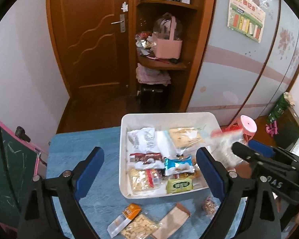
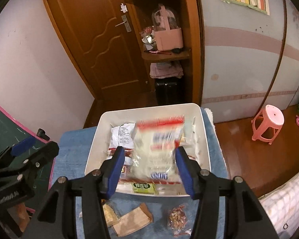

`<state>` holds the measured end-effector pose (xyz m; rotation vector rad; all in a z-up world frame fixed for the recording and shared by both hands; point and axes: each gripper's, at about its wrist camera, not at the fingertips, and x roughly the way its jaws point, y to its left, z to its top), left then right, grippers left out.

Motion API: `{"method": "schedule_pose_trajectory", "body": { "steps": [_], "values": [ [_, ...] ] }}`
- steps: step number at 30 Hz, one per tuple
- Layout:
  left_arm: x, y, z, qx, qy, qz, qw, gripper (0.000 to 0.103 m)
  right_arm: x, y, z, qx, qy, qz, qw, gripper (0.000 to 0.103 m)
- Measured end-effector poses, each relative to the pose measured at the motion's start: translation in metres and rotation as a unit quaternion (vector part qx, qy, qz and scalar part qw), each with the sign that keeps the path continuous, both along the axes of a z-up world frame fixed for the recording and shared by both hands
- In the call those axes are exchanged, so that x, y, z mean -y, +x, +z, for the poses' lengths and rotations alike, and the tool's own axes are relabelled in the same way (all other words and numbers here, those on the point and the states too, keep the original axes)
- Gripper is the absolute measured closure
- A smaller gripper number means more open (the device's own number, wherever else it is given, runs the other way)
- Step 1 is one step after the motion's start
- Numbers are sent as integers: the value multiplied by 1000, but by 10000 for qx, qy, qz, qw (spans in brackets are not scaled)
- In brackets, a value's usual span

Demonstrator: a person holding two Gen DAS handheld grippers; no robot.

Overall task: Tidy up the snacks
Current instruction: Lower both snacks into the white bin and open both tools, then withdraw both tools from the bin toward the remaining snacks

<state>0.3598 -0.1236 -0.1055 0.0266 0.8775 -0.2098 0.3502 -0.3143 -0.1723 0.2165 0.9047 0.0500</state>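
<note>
Carrying clear snack bag point(image 2: 157, 155) pinched in right hand-held gripper point(image 2: 148, 165) over white bin point(image 2: 206, 139); left hand-held gripper point(image 1: 149, 171) spread, empty; release next.

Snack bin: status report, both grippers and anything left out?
Left gripper open, empty. Right gripper holds clear red-topped bag over white bin. Three packets, including brown packet, remain on blue cloth.

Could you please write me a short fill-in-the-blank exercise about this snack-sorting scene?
1. The right claw holds a clear bag over the ____ bin.
2. The left claw is ____.
3. The stool on the floor is ____.
4. The brown packet lies ____ the bin.

Missing words: white; open; pink; outside
</note>
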Motion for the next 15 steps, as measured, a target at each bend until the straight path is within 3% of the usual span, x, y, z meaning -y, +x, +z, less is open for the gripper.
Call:
{"method": "schedule_pose_trajectory", "body": {
  "steps": [15],
  "values": [
    [-14,-34,8,100,147,18,9998,10,-9,-17,13,101,-97,151,9998,50]
  ]
}}
